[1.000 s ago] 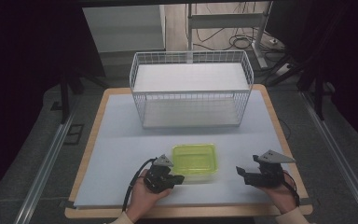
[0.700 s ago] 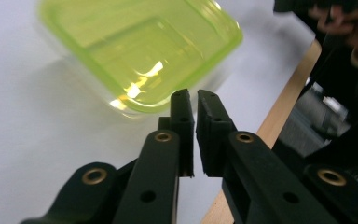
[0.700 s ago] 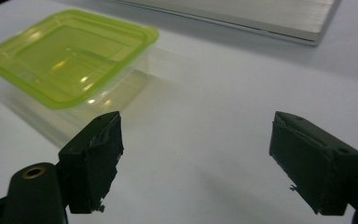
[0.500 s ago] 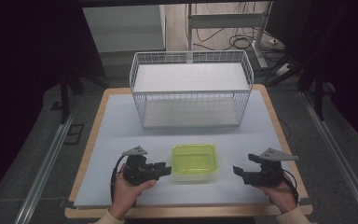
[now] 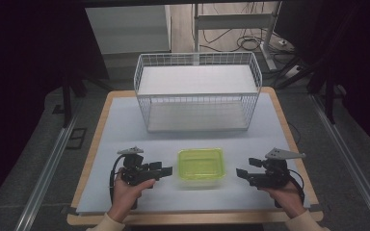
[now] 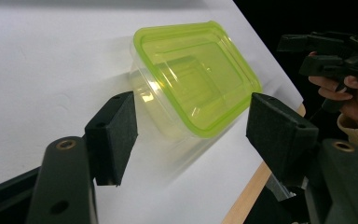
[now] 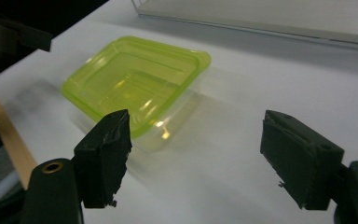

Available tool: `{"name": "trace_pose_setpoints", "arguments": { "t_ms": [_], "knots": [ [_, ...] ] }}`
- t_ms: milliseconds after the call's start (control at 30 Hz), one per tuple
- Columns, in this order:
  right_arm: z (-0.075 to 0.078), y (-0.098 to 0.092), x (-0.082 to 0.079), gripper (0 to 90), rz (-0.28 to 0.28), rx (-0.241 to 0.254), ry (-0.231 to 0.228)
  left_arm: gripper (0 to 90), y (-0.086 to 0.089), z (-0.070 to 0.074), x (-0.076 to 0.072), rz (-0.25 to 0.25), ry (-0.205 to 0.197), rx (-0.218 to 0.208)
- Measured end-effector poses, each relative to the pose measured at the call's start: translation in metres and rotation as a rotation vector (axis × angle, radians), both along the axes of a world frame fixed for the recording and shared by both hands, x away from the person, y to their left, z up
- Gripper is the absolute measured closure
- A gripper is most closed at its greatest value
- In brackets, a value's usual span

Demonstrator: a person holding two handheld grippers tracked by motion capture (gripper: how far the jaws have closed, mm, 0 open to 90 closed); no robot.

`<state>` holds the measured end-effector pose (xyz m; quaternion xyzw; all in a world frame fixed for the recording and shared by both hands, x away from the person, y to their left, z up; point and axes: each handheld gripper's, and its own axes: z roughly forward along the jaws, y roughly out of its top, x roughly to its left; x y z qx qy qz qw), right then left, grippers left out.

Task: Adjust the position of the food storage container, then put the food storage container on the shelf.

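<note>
Green-lidded container [image 5: 200, 166] is seen resting on the table [image 5: 125, 130] at lower centre of the high view, lid on, between the two grippers and touched by neither. The left gripper [image 5: 166, 170] is held just beside its left edge and the right gripper [image 5: 239, 173] a little apart at its right, both with jaws spread wide and empty. Nothing appears grasped or lifted yet, and the wire basket [image 5: 197, 91] at upper centre holds nothing, so the work is judged barely begun.

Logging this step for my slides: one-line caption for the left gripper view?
Open left claw faces the lidded green container on the white table.
</note>
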<state>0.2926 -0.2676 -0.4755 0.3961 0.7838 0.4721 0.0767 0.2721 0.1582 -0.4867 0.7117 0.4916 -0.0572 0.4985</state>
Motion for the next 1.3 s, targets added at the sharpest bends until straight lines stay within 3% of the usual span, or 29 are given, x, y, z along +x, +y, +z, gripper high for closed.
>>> {"name": "trace_pose_setpoints", "arguments": {
  "t_ms": [200, 467, 667, 1067, 1300],
  "knots": [
    [0.009, 0.007, 0.013, 28.0, 0.01, 0.059, 0.085, 33.4, -0.005, 0.001, 0.008, -0.017, 0.017, -0.008],
    [0.011, 0.024, 0.028, 29.4, 0.0, 0.06, 0.166, 34.1, -0.01, 0.002, 0.021, -0.011, 0.041, -0.021],
    [0.013, 0.03, 0.037, 33.4, -0.019, 0.073, 0.184, 36.3, -0.02, 0.002, 0.031, -0.019, 0.054, -0.013],
    [-0.005, 0.041, 0.048, 38.9, -0.014, 0.078, 0.259, 39.3, -0.02, -0.01, 0.037, -0.009, 0.096, 0.004],
    [-0.015, 0.044, 0.053, 45.1, -0.003, 0.092, 0.3, 42.1, -0.02, -0.017, 0.042, -0.016, 0.128, -0.013]
  ]
}}
